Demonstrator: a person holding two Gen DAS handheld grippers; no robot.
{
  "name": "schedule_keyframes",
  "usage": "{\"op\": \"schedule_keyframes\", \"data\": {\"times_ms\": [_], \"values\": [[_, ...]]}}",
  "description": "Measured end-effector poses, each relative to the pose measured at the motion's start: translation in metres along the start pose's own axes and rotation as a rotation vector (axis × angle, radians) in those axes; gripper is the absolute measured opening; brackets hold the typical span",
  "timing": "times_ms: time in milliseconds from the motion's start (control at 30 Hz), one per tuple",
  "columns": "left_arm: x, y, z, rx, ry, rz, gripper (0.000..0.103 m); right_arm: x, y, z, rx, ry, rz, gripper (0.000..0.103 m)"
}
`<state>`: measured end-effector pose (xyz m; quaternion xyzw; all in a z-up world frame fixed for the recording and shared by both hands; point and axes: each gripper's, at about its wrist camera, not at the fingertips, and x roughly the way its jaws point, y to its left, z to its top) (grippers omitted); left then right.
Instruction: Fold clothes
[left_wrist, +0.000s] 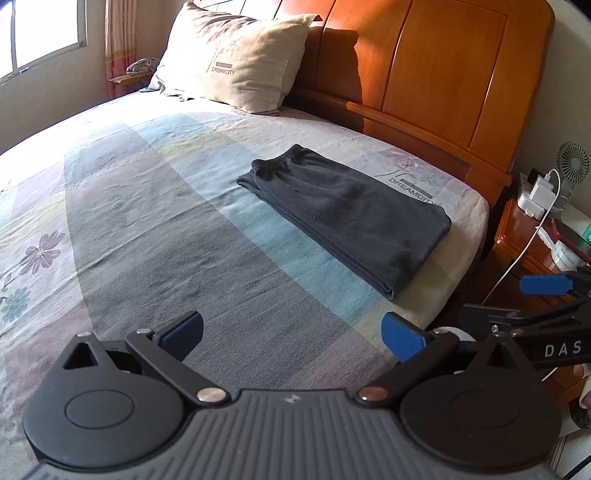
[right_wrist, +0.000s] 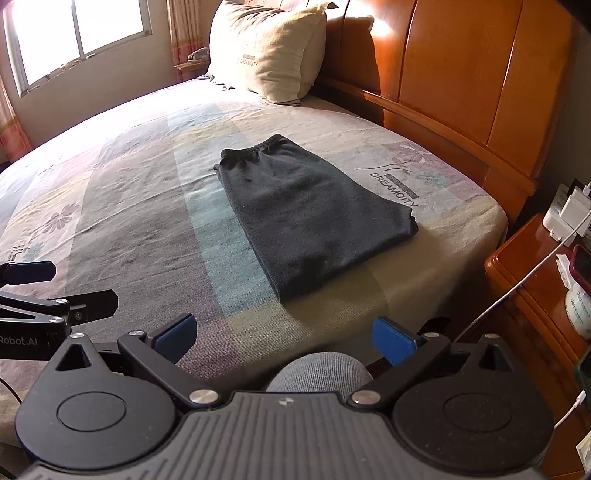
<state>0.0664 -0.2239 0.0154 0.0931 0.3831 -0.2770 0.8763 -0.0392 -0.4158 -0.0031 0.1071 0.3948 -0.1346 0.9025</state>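
The dark sweatpants (right_wrist: 310, 218) lie folded into a compact rectangle on the patterned bedsheet (right_wrist: 129, 221), elastic waistband toward the pillow (right_wrist: 269, 48) at about 11 o'clock and the folded edge toward the near corner of the bed at about 5 o'clock. In the left wrist view they sit at roughly 1 o'clock from the left gripper (left_wrist: 293, 332), well apart from it. Its blue-padded jaws stand wide apart with nothing between them. The right gripper (right_wrist: 284, 336) is likewise spread wide and empty, hovering near the bed's edge with the garment straight ahead at 12 o'clock.

Judging by the tidy edges and stacked layers, the folding looks essentially finished, or at most one halving fold remains. If another fold is wanted, both grippers would need to reach forward, pinch the near corners through all layers, and carry them toward the waistband without dragging the stack. Otherwise the next move is simply pulling clear.
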Motion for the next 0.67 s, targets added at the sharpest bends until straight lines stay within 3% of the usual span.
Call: {"op": "schedule_keyframes", "data": {"times_ms": [667], "values": [[-0.0006, 0.0004, -0.0008, -0.011, 0.001, -0.004, 0.102, 0.0023, 0.0003, -0.0004, -0.004, 0.001, 0.003, 0.103]]}}
